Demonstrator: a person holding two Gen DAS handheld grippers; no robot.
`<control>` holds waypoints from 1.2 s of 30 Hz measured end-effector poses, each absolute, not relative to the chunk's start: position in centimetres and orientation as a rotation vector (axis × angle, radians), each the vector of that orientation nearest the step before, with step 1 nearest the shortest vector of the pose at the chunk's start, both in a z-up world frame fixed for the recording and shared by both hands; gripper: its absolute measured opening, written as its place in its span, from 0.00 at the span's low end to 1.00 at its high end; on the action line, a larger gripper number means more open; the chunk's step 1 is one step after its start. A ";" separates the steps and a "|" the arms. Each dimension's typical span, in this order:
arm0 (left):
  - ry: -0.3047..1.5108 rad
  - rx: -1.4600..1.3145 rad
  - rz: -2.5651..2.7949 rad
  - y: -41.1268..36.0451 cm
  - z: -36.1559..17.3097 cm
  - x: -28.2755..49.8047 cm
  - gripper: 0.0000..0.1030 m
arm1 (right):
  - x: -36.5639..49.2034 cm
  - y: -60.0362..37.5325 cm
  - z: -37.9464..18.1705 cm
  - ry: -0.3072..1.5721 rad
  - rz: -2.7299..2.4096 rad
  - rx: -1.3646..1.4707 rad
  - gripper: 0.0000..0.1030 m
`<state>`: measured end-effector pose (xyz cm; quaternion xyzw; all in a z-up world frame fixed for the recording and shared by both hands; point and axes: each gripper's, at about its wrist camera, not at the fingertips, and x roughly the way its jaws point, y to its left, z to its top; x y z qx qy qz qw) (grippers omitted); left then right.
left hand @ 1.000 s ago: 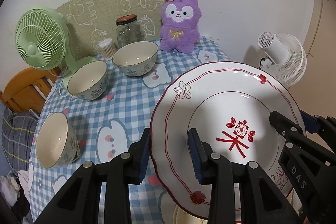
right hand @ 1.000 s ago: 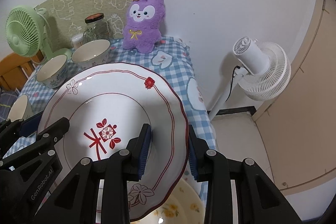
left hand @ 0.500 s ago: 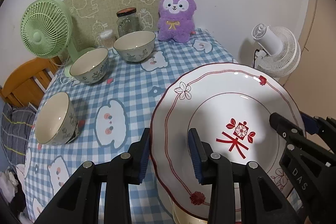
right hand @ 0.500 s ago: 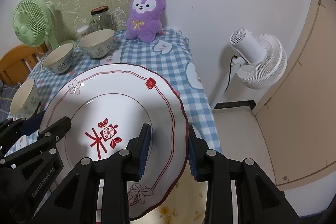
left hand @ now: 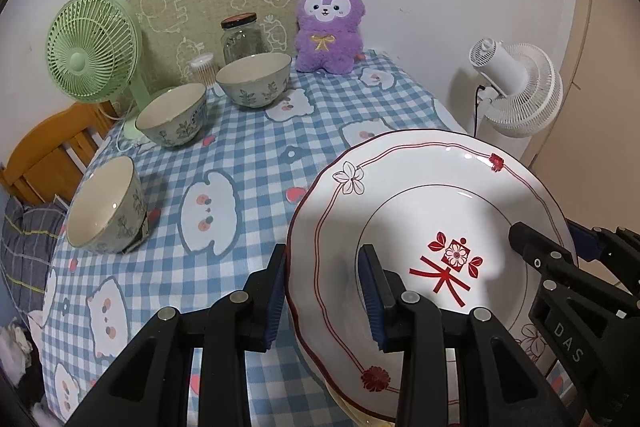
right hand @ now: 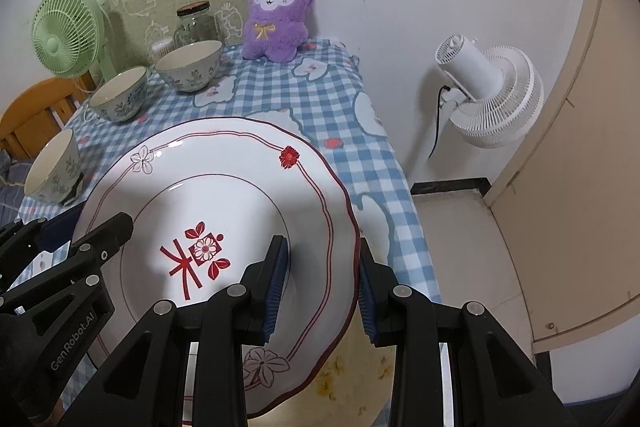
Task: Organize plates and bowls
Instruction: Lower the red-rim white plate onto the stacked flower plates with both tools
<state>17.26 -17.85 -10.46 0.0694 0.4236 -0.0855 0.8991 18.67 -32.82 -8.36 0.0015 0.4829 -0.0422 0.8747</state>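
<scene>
Plate [left hand: 432,227] pinched at opposite rims by left gripper [left hand: 323,293] and right gripper [right hand: 320,285], tilted, directly over yellow plate [right hand: 352,367] beneath.

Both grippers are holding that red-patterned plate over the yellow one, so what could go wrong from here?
1. The plate is pinched only at opposite rims by the left gripper and right gripper; uneven motion could let it slip.
2. Lowered tilted, it may knock the yellow-flowered plate below, near the table edge.
</scene>
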 end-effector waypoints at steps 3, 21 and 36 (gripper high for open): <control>0.879 0.148 -0.181 -17.9 -11.1 16.7 0.34 | 18.0 -32.8 -8.7 1.014 -0.090 -0.001 0.35; 0.879 0.210 -0.211 -18.6 -13.8 14.7 0.34 | 14.8 -33.0 -11.0 1.051 -0.101 -0.012 0.35; 0.853 0.249 -0.204 -19.3 -14.9 14.5 0.34 | 14.9 -32.8 -11.6 1.047 -0.124 -0.037 0.35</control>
